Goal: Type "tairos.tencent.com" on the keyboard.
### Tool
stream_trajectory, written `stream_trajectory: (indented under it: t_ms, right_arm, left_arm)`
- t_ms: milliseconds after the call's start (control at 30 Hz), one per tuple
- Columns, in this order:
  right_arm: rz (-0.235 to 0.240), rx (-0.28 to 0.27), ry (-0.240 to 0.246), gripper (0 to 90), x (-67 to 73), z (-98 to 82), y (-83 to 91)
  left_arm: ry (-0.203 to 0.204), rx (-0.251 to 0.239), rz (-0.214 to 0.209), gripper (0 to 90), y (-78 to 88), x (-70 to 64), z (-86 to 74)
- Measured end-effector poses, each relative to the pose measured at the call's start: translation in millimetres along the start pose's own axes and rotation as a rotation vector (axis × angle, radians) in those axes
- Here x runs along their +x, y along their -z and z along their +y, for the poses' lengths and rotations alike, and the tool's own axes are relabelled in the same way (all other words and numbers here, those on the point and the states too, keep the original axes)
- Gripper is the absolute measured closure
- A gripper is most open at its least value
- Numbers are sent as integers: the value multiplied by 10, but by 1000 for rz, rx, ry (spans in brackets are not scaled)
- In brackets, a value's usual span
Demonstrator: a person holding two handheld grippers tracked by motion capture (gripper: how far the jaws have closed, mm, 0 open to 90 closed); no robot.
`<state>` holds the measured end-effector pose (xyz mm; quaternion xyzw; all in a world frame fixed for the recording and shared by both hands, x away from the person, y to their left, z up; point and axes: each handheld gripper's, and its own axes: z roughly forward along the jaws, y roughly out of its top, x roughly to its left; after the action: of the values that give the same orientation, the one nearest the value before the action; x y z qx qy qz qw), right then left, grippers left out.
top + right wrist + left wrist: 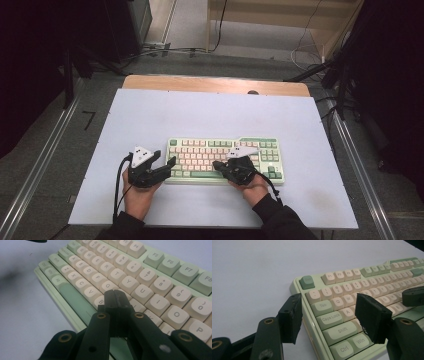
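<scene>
Centred near the front of the white table (150, 115): keyboard (210, 150), likely rigid, fairly heavy, with loose-fitting keycaps; best gripped by its case edges. Left gripper (328, 315) spread across the left end. Right gripper (115, 300) clenched empty over the keys.
</scene>
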<state>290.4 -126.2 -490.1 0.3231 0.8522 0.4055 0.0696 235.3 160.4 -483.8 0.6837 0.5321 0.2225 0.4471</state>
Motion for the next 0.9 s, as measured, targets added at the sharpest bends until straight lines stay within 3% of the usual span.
stream_trajectory:
  t_ms: [900]
  right_arm:
    - [2, 8, -3, 874, 0, -10, -22]
  left_arm:
    - [-6, -1, -4, 398, 5, -9, 2]
